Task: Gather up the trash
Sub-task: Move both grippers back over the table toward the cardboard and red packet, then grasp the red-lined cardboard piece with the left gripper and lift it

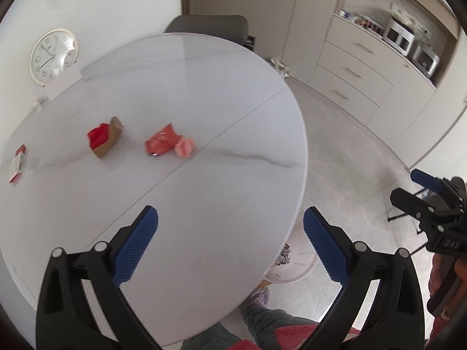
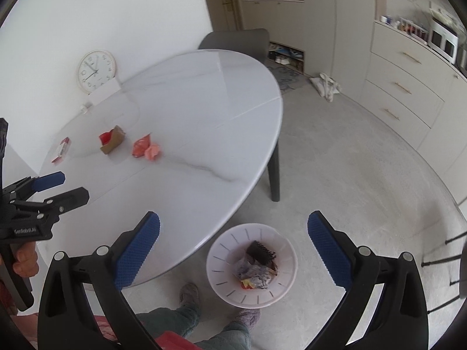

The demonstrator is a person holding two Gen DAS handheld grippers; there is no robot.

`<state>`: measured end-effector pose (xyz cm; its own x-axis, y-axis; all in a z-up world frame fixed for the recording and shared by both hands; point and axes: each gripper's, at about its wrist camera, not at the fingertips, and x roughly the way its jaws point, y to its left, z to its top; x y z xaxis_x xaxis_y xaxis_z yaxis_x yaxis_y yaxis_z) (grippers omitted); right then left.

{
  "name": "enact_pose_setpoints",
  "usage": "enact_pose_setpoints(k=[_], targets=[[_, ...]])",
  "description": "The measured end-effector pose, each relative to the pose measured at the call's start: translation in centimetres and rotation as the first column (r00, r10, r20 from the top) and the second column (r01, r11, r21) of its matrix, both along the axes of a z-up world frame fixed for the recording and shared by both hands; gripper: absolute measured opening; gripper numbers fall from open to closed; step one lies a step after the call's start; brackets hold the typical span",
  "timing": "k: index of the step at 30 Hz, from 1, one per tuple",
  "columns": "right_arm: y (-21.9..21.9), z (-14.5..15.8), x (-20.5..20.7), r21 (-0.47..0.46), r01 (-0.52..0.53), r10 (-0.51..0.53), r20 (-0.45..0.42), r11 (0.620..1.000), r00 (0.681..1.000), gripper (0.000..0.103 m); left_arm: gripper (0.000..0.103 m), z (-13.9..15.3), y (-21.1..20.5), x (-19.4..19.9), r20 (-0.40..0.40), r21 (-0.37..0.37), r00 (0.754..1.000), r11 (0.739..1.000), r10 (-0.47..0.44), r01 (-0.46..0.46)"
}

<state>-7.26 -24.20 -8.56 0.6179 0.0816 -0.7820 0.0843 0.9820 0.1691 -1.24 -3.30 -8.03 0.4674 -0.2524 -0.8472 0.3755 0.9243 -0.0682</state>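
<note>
Both grippers are hanging spread and empty over the near table (image 1: 204, 204). The crumpled red wrapper (image 1: 162, 143) is lying far-left of the left gripper (image 1: 230, 242) (the nearer one); the right gripper (image 2: 233, 248) is hovering above the wastebasket (image 2: 221, 288).

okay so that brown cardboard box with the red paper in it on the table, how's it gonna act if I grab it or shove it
The brown cardboard box looks small and open, lying on its side, so it is probably light and may crush under a firm squeeze. On the glossy table it would likely slide rather than roll. The red paper sticking out seems loose and could slip free.
</note>
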Motion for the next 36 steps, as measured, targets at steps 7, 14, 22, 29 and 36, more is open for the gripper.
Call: enact_pose_setpoints(k=[7,14,22,29,36], targets=[[4.5,0.5,3.2,-0.002,-0.082,0.082,0.004,0.997,0.997,0.101,0.095,-0.2,4.9,3.3,0.045,0.065,0.997,0.996,0.063,-0.066],[9.1,0.1,7.1,0.0,-0.124,0.124,-0.005,0.992,0.992,0.101,0.096,-2.9,10.5,10.6,0.031,0.162,0.997,0.984,0.075,-0.079],[12.9,-1.1,10.7,0.004,-0.077,0.077,-0.082,0.997,0.994,0.101,0.096,-8.8,13.8,21.9,-0.023,0.252,1.0,0.968,0.018,-0.011],[15.3,-3.0,13.4,0.003,-0.045,0.045,-0.168,0.999,0.985,0.101,0.096,-13.9,14.0,28.1,-0.124,0.29,0.99,0.952,-0.068,0.102],[16.8,-4.4,15.8,0.004,-0.055,0.055,-0.22,0.998,0.974,0.101,0.075,-15.5,14.0,29.9,-0.146,0.254,0.984,0.957,-0.103,0.138]])
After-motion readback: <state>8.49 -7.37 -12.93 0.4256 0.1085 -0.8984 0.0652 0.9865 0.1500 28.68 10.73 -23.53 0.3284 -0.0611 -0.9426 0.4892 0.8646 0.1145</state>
